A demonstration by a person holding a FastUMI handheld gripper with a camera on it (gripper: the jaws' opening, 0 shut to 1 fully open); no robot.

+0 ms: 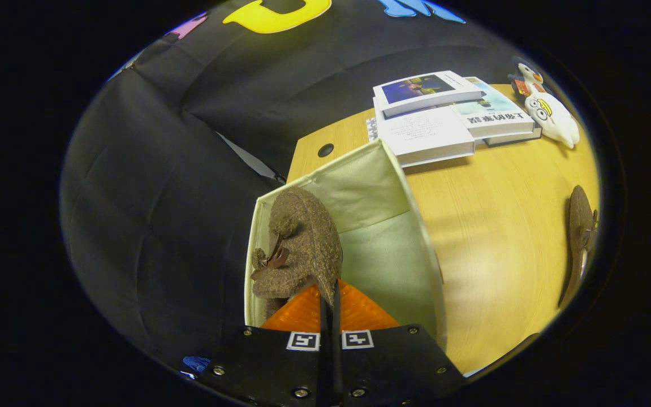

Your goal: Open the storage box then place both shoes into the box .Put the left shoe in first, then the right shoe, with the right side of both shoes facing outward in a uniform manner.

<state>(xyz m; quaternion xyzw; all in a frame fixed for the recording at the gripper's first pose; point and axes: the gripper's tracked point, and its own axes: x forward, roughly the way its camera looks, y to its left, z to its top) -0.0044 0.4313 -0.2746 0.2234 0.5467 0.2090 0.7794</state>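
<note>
Tool point(330, 308) pointed down into open storage box point(382, 226), fingers pressed together w/ the edge of a brown fuzzy shoe point(302, 249) pinched between them. Shoe hung inside box by its left wall. Second shoe point(581, 237) lay on surface point(500, 237) to the right, well apart from box.

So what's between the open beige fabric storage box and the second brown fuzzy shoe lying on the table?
Bare wooden table top, seen in the gripper view. The beige fabric box holds the first brown fuzzy shoe, gripped by the gripper; the second shoe lies apart.
</note>
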